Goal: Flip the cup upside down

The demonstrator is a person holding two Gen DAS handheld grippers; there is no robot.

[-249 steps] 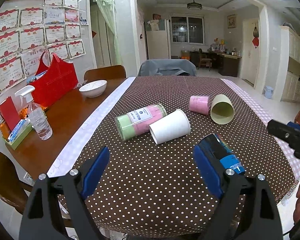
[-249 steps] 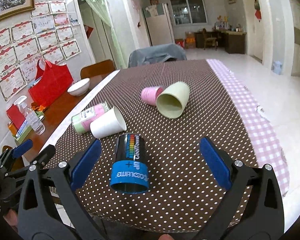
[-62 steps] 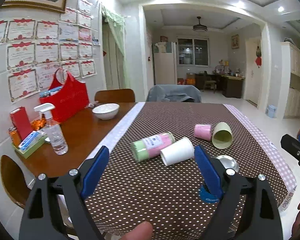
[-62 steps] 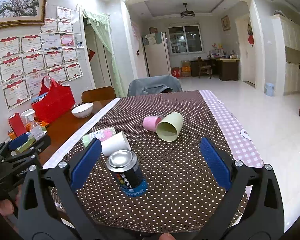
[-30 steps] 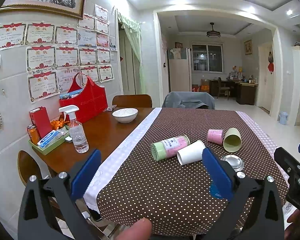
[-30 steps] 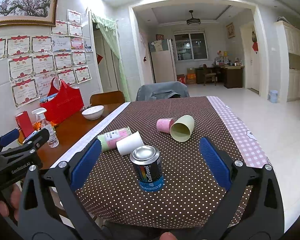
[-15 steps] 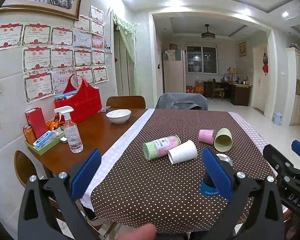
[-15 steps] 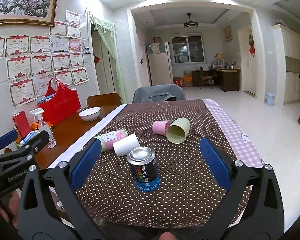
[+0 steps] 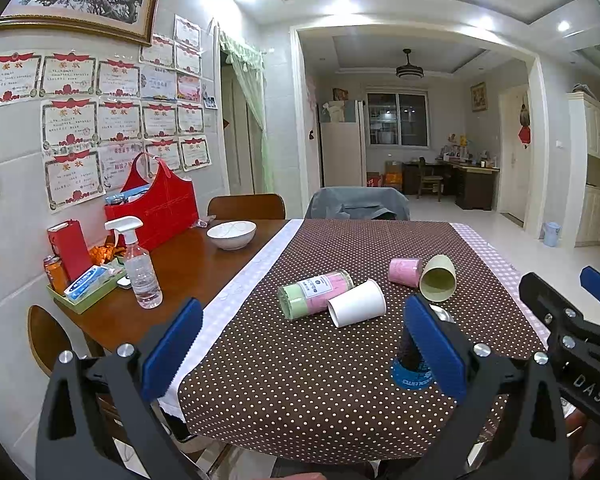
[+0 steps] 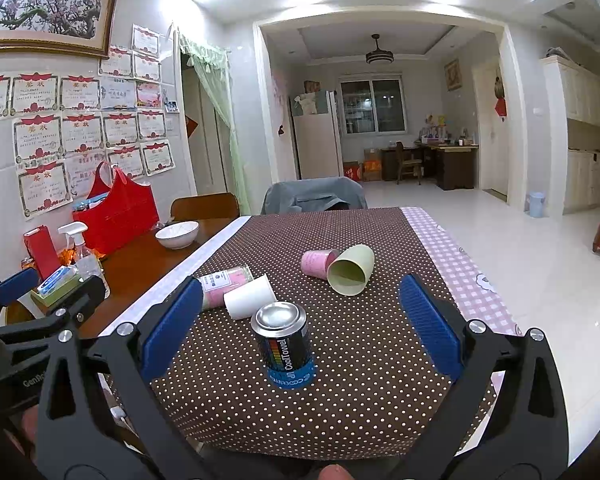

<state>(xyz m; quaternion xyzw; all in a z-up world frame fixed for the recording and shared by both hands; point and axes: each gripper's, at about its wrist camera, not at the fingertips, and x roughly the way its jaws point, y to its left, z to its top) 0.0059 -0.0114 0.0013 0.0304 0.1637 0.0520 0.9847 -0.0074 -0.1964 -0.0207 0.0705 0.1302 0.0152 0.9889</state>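
Note:
A dark cup with a blue band (image 10: pixel 286 345) stands upside down near the front of the brown dotted tablecloth (image 10: pixel 340 400), silver base up. In the left wrist view it (image 9: pixel 412 368) is partly hidden behind my left gripper's right finger. My right gripper (image 10: pixel 300 328) is open and empty, held back from the table with the cup between its fingers in the view. My left gripper (image 9: pixel 300 344) is open and empty, off the table's front edge. A white paper cup (image 10: pixel 250 296), a pink cup (image 10: pixel 316 263) and a pale green cup (image 10: pixel 350 270) lie on their sides.
A pink and green canister (image 9: pixel 316 292) lies beside the white cup. On the bare wood at the left are a white bowl (image 9: pixel 231 234), a spray bottle (image 9: pixel 138 264), a red bag (image 9: pixel 156 208) and a green tray (image 9: pixel 86 286). Chairs stand at the far end.
Both grippers have drawn back from the table over the last seconds. The dark cup, lying on its side 8 seconds ago, stands upside down.

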